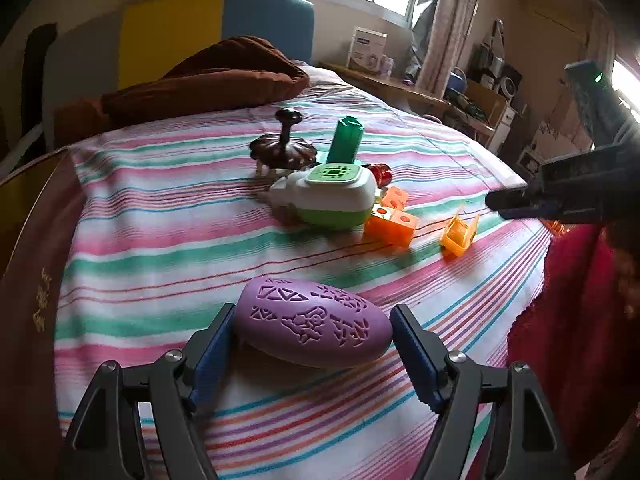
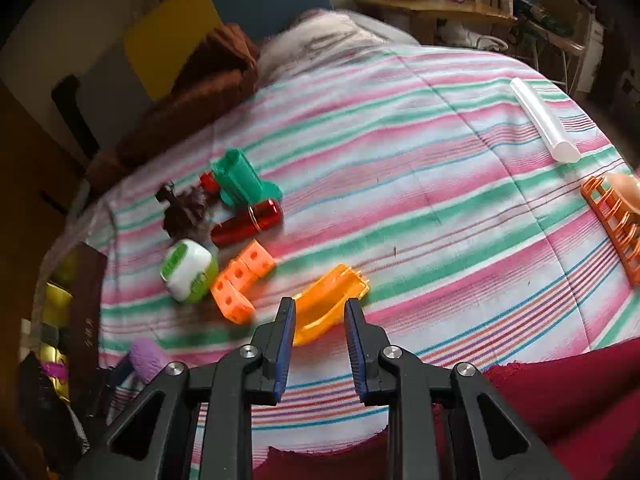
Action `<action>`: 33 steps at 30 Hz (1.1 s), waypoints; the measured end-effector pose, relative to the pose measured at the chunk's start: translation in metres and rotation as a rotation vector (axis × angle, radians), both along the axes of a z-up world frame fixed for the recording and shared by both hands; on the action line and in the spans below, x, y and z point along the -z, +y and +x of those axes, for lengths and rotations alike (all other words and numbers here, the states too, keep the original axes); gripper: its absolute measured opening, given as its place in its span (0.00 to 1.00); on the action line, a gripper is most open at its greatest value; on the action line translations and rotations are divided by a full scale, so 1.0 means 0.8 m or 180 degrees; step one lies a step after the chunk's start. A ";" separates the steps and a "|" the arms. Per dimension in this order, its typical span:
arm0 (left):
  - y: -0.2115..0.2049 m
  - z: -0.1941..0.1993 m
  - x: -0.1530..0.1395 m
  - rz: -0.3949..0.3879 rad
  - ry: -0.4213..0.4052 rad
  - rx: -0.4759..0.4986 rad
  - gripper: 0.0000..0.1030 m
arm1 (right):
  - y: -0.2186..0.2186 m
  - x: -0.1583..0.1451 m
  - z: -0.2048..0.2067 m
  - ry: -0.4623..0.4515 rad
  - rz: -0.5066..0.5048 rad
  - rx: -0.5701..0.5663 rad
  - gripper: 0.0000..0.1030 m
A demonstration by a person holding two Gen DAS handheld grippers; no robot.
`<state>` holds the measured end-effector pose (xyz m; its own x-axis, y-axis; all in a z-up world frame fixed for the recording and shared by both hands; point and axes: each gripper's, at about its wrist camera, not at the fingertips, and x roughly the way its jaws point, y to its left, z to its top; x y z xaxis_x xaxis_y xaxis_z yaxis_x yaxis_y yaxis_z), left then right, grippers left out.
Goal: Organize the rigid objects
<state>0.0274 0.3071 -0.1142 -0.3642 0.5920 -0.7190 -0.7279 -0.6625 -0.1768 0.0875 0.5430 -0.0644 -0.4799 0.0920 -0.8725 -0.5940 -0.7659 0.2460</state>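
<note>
On the striped bed [image 1: 168, 216], the left tongs [image 1: 312, 334] stand spread around a purple egg-shaped shell [image 1: 314, 322], pads [image 1: 212, 344] just beside its ends. The right tongs [image 2: 320, 322] hang spread, empty, over a yellow-orange trough piece [image 2: 330, 300] near orange cubes [image 2: 240, 276].

matt purple egg [image 1: 314, 322], glossy red tube [image 2: 248, 222], striped cloth sheet [image 1: 168, 240].
</note>
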 end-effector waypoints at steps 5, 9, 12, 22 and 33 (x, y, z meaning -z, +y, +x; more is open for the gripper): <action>-0.013 -0.004 -0.003 0.0122 -0.0104 -0.0105 0.75 | 0.026 0.030 -0.012 -0.0238 -0.0591 0.0324 0.52; -0.025 -0.003 -0.009 0.0221 -0.0132 -0.0128 0.75 | 0.040 0.058 -0.015 -0.0045 -0.1060 0.0665 0.53; -0.032 0.002 -0.017 0.0266 -0.0067 -0.0109 0.75 | 0.032 0.059 -0.025 -0.0040 -0.0832 0.0671 0.55; -0.073 0.012 -0.055 0.0519 0.0046 -0.0164 0.75 | -0.012 0.056 -0.031 -0.0049 0.0073 0.0175 0.26; -0.159 -0.011 -0.076 0.0630 0.0073 -0.0669 0.75 | 0.012 0.050 -0.007 0.0510 -0.0447 0.0390 0.26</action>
